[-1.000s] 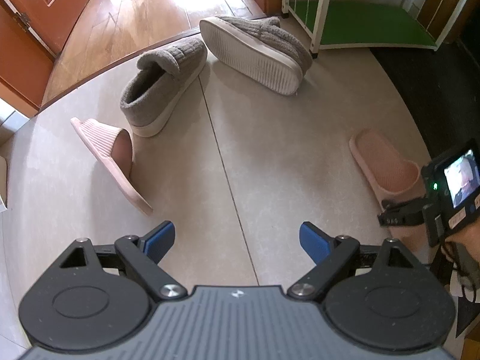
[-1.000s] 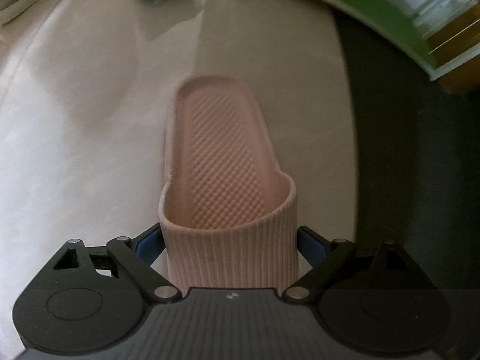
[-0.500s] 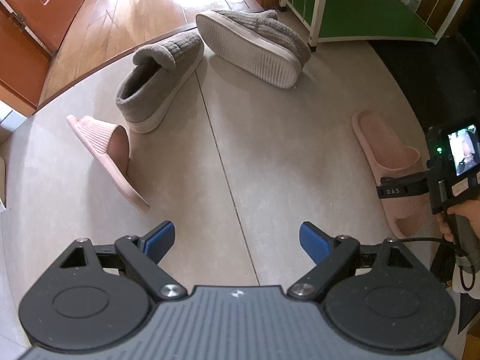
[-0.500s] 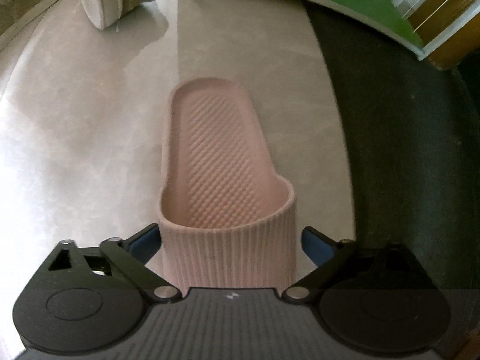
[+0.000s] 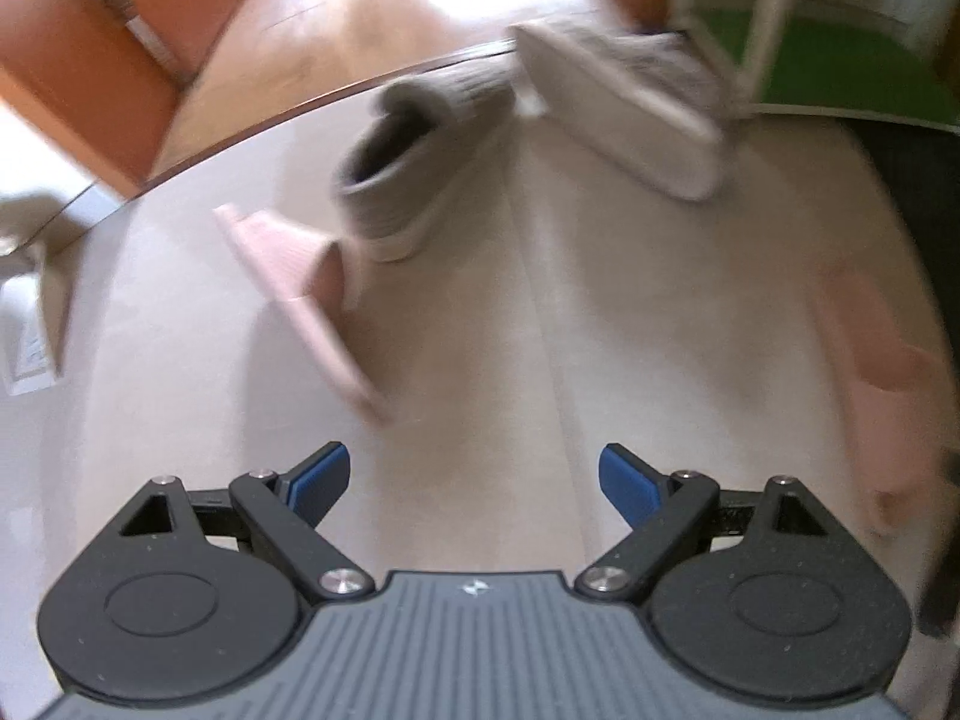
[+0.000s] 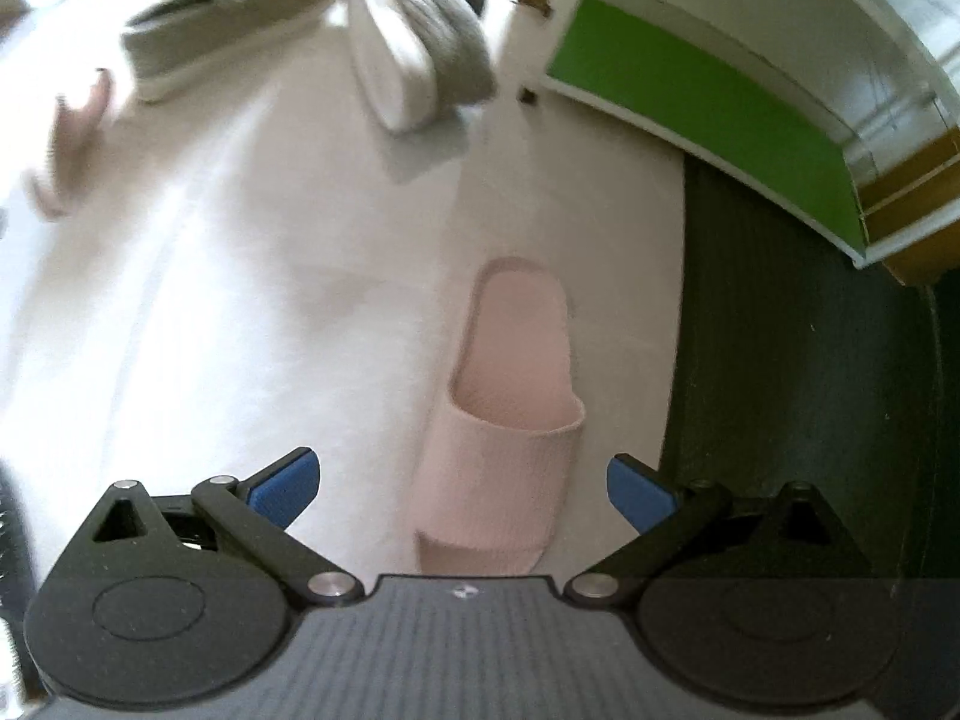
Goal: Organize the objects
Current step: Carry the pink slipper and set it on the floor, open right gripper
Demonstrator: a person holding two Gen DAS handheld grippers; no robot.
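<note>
Blue-padded jaws of the right gripper [image 6: 462, 486] hang spread and empty above one pink slipper [image 6: 510, 420], flat on the tile. The left gripper [image 5: 474, 474], also spread and empty, has the tipped second slipper [image 5: 300, 288] at eleven o'clock. Judgement: that one comes next, needing righting and pairing; grey shoes [image 5: 396, 180] lie beyond.

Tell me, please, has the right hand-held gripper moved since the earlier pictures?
Yes. The right hand-held gripper has risen away from the pink slipper, which lies flat on the floor, smaller in its view.
</note>
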